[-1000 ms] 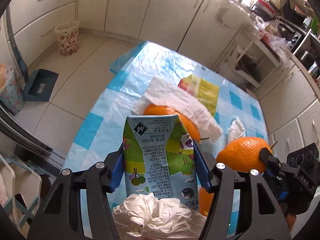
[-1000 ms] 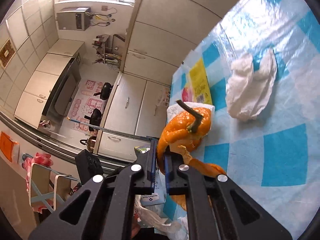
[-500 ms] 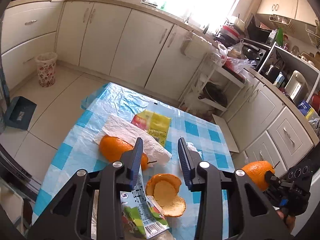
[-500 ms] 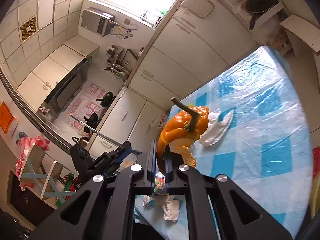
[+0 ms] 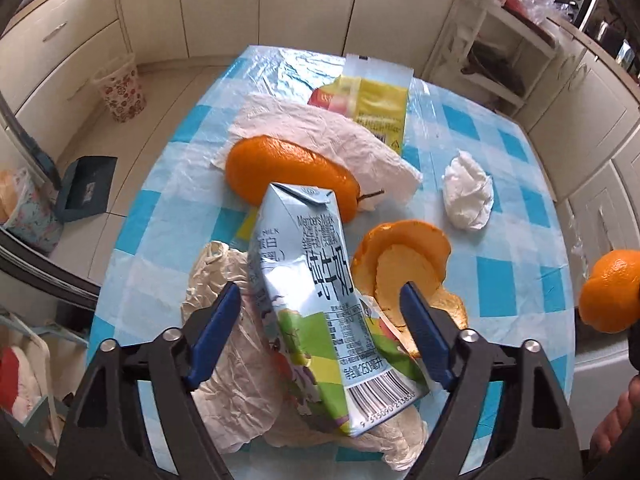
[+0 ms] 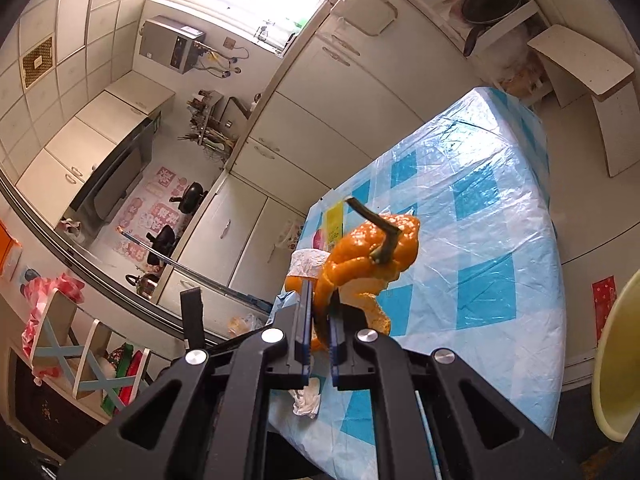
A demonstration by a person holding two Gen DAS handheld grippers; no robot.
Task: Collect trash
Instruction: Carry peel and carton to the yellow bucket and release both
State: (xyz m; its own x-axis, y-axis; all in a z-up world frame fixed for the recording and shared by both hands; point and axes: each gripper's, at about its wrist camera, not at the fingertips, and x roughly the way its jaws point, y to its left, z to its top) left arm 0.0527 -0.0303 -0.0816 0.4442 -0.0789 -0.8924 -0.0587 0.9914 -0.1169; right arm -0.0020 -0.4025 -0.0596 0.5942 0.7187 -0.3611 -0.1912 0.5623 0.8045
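Milk carton [image 5: 324,304], pale blue and green with a barcode at its near end, lies in the lower centre of the left wrist view, directly between the blue-padded left tongs [image 5: 320,328]. Those tongs are opening, the pads standing clear of the carton on both sides. The carton's long axis runs up and down the frame, roughly in line with the tongs' reach, its gabled top pointing toward the upper centre; it rests on a crumpled white plastic bag [image 5: 240,344] spread over the blue-checked tabletop [image 5: 516,216]. Curled orange peel [image 5: 404,264] sits just right of it, a white tissue wad [image 5: 468,196] further toward the upper right. The left hand is plainly the nearer to this litter.

Right wrist view: the right tongs [image 6: 320,320] are pinched together on a stemmed strip of orange peel [image 6: 372,256], held up above the tabletop's near edge in mid-frame. A pale yellow basin rim [image 6: 616,360] shows at the right border, probably the drop point.
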